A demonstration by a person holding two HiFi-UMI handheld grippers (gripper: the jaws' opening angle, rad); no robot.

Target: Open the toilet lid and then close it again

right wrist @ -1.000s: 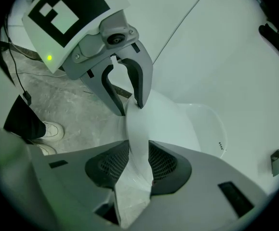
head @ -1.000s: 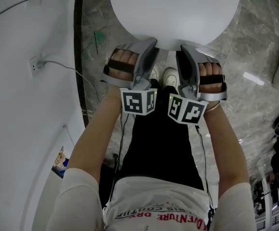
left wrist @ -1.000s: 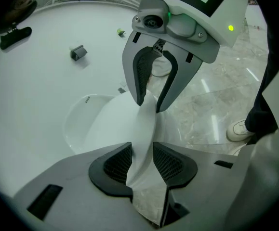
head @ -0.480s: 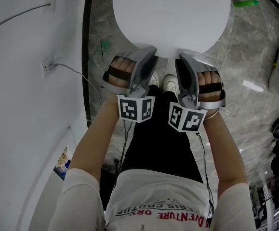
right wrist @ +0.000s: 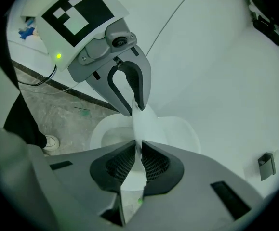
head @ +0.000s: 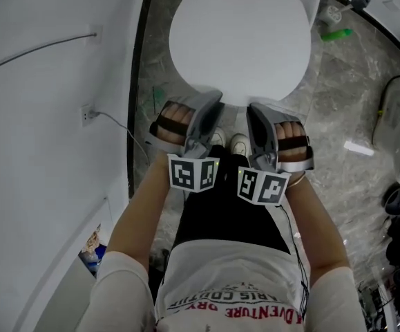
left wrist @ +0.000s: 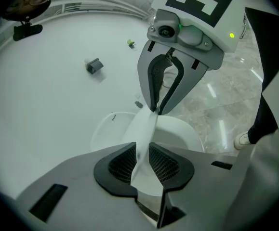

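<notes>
Likely stiff, light and slick, the toilet lid [head: 237, 43] suits a front-rim pinch; the left tool [left wrist: 142, 160], jaws just closing, and the right tool [right wrist: 139, 160] clamp it there.

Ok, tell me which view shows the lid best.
The head view: it shows the whole white top and outline of the lid from above. The left and right gripper views catch only its front edge, as a thin edge-on strip above the bowl.
</notes>
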